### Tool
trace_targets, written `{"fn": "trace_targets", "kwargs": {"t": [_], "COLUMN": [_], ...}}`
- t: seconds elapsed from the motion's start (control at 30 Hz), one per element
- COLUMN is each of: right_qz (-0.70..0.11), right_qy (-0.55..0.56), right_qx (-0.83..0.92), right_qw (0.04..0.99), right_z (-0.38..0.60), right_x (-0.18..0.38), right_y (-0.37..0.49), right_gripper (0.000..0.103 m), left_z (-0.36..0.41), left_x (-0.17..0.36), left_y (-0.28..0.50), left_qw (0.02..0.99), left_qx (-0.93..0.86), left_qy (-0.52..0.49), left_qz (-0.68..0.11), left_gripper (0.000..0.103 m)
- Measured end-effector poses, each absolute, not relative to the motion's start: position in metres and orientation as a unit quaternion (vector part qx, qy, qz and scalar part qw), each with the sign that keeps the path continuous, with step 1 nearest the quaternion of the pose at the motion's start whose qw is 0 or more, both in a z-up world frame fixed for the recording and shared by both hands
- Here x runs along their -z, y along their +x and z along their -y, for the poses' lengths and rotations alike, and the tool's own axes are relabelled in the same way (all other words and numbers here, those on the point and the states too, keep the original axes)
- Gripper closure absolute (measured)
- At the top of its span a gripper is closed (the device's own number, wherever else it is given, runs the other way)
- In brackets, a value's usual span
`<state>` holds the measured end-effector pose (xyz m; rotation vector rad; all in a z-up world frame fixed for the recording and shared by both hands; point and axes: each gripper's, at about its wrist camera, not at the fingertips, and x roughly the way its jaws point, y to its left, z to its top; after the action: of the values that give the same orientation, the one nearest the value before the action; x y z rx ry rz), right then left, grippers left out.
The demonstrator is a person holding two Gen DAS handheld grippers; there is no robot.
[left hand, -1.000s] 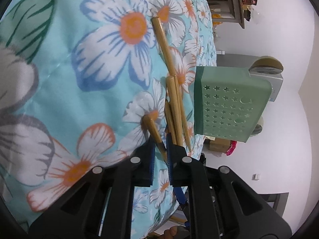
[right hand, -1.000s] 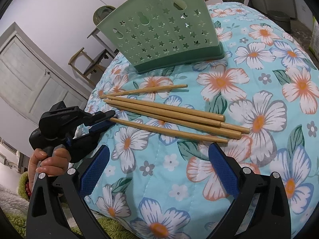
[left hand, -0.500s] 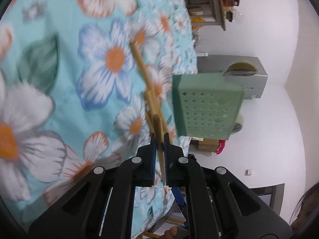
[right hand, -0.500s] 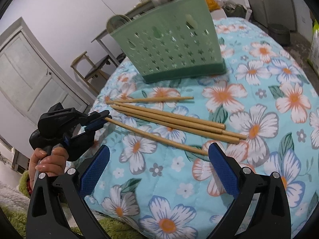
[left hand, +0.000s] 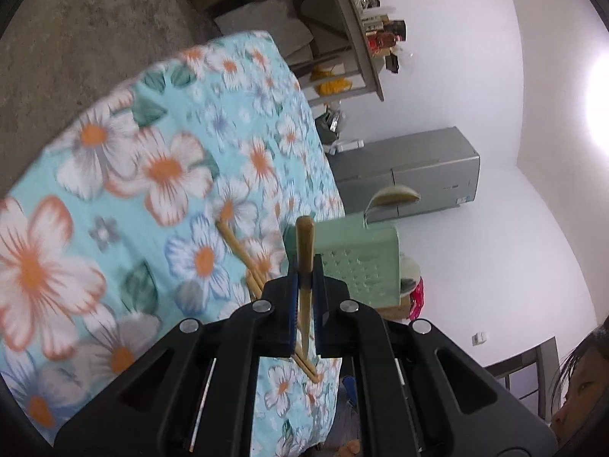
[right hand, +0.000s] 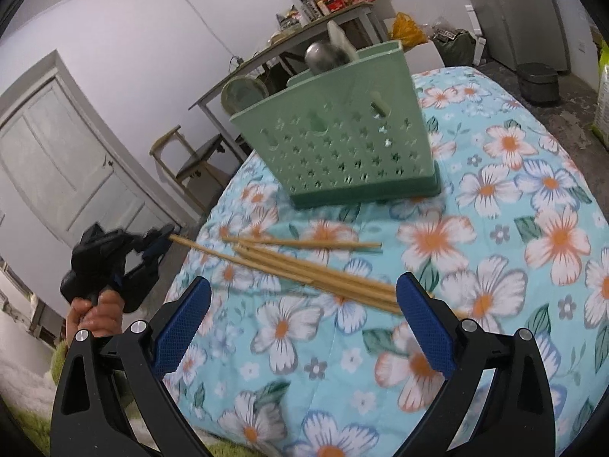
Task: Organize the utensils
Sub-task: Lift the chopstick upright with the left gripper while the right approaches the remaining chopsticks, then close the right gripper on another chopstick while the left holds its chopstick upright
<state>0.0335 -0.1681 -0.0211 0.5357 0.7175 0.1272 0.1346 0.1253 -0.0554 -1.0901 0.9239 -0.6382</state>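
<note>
Because I pinched it near one end, the bamboo chopstick (left hand: 304, 251) stands clamped between the closed pads of my left hand-held gripper (left hand: 303, 304), its other end slanting down toward the tabletop (right hand: 495, 342) so it clears the floral cloth. Beside it, the remaining chopsticks (right hand: 304, 262) lie bundled on the cloth just in front of the green perforated utensil holder (right hand: 342, 141), which already holds a ladle. My right hand-held gripper (right hand: 304, 323) hovers with its pads spread wide and nothing between them, ready, I judge, for the next stick.
</note>
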Motion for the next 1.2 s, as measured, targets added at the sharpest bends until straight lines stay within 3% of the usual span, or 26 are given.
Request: {"fn": "trace_targets", "kwargs": {"t": [0.13,0.27,0.4,0.6,0.97,1.2], "right_qz": [-0.353,-0.386,-0.410,-0.455,-0.440,-0.416], "right_qy": [0.295,0.353,0.411,0.463,0.483,0.509], "right_qx": [-0.048,-0.036,-0.038,-0.004,0.031,0.049], "right_qw": [0.886,0.852,0.813,0.761,0.756,0.752], "right_z": [0.182,0.196,0.201,0.197,0.192,0.188], "right_x": [0.024,0.039,0.053,0.080,0.090,0.096], "right_y": [0.056,0.083,0.098,0.103,0.134,0.145], "right_gripper": [0.015,0.031,0.041,0.047,0.048,0.060], "left_z": [-0.141,-0.144,-0.147,-0.155,-0.160,-0.164], "left_x": [0.057,0.059,0.064,0.072,0.079,0.082], "left_y": [0.139,0.141,0.145,0.153,0.160,0.159], "left_qw": [0.709,0.705,0.705,0.705,0.693,0.691], "left_qx": [0.286,0.295,0.297,0.299,0.308,0.305], "left_qy": [-0.500,-0.504,-0.503,-0.503,-0.509,-0.514], "left_qz": [-0.407,-0.403,-0.403,-0.401,-0.407,-0.406], "left_gripper": [0.098,0.098,0.098,0.098,0.098,0.098]}}
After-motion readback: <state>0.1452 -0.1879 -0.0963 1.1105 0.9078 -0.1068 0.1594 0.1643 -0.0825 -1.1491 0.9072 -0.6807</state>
